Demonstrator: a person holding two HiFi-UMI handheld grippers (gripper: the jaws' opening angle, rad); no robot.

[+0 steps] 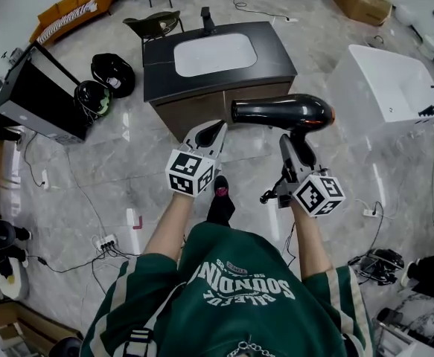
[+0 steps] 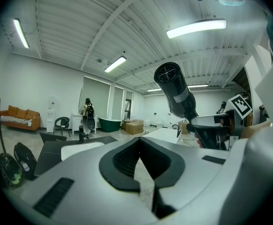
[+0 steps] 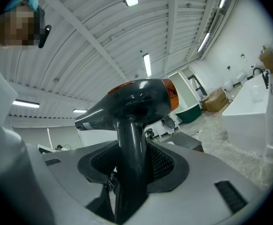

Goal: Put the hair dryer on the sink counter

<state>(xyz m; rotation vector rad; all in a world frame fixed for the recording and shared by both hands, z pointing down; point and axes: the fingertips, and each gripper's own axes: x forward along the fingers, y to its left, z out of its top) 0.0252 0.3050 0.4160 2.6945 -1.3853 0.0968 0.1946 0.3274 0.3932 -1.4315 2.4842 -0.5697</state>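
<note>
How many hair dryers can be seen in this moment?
1. The hair dryer is held by its handle in the right gripper, in front of the sink counter, not yet on it. No other shows, though some could be hidden.

The glossy black plastic hair dryer [image 1: 283, 113] wears an orange rear band. The right hand-held gripper [image 1: 295, 143] and left hand-held gripper [image 1: 215, 130] are silver-grey with black pads and black-and-white square-patterned marker cubes [image 1: 190, 173]. Ahead of them, a charcoal counter [image 1: 272, 47] holds a white basin [image 1: 215, 54].
</note>
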